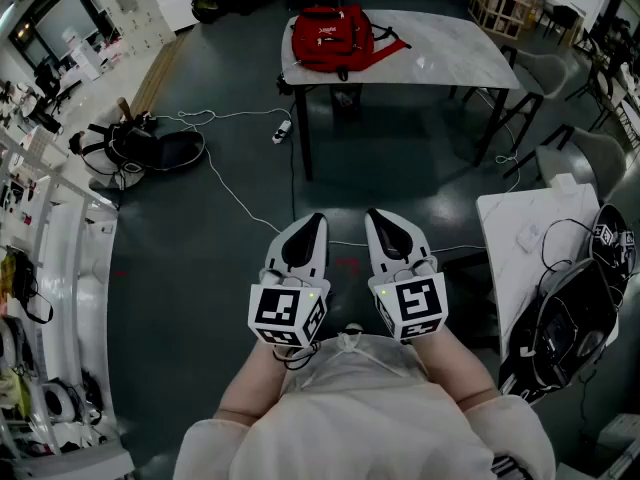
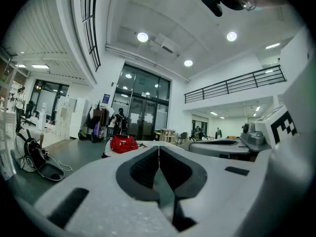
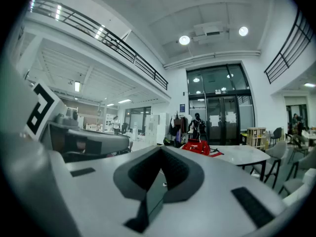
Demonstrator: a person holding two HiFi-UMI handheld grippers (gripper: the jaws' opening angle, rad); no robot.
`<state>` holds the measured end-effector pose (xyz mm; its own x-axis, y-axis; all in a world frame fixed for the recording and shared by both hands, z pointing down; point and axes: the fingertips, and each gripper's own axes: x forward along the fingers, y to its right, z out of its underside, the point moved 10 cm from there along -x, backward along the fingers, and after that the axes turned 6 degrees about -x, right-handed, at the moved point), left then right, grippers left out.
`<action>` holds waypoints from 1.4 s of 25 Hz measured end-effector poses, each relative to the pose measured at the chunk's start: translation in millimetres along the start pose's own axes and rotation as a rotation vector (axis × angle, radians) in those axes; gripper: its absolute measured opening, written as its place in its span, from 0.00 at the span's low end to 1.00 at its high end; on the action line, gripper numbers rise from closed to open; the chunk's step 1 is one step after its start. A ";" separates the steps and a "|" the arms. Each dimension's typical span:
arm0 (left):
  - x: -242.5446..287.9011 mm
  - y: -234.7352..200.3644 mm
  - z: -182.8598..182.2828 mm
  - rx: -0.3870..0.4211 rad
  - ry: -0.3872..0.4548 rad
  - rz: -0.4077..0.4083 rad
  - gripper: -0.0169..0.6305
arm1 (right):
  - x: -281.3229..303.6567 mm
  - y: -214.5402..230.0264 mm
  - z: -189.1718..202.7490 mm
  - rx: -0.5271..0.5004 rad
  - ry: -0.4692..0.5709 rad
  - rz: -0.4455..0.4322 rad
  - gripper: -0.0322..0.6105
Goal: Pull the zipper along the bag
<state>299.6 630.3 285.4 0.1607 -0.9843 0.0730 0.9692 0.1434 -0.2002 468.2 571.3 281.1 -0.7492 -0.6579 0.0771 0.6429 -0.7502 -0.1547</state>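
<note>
The red fabric backpack (image 1: 335, 36) lies on the white rectangular table (image 1: 450, 53), well apart from both grippers. The left gripper (image 1: 314, 220) and right gripper (image 1: 376, 216) are side by side, each with its jaws together on nothing. Between them and the table is open dark floor crossed by a thin white cable (image 1: 232, 190). A black bag (image 1: 150, 150) lies left, and a second white table (image 1: 520, 230) stands close on the right.
</note>
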 end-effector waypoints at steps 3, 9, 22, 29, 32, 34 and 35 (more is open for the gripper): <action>4.0 0.3 1.5 -0.005 -0.003 0.006 0.06 | 0.2 0.0 -2.9 -0.035 0.007 0.005 0.09; 16.3 0.2 3.1 -0.015 -0.023 0.020 0.06 | 8.4 7.8 0.7 0.010 0.022 0.023 0.09; 39.9 -56.0 -1.9 -0.034 -0.056 0.008 0.06 | 68.4 6.2 10.1 0.090 -0.019 0.039 0.09; 74.5 -150.9 -12.7 -0.060 -0.066 0.052 0.06 | 160.9 -22.0 8.4 0.071 -0.049 0.047 0.09; 90.8 -200.9 -27.6 -0.070 -0.067 0.076 0.06 | 207.2 -35.5 1.6 0.085 -0.066 0.068 0.09; 102.0 -236.5 -41.6 -0.059 -0.063 0.101 0.06 | 241.2 -45.4 -6.6 0.082 -0.068 0.089 0.09; 107.2 -254.4 -48.8 -0.053 -0.062 0.113 0.06 | 258.3 -50.7 -11.2 0.079 -0.069 0.100 0.09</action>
<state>61.2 483.3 296.5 0.2808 -0.9538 0.1066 0.9334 0.2455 -0.2617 240.3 440.2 297.8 -0.6695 -0.7307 0.1331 0.7265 -0.6816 -0.0872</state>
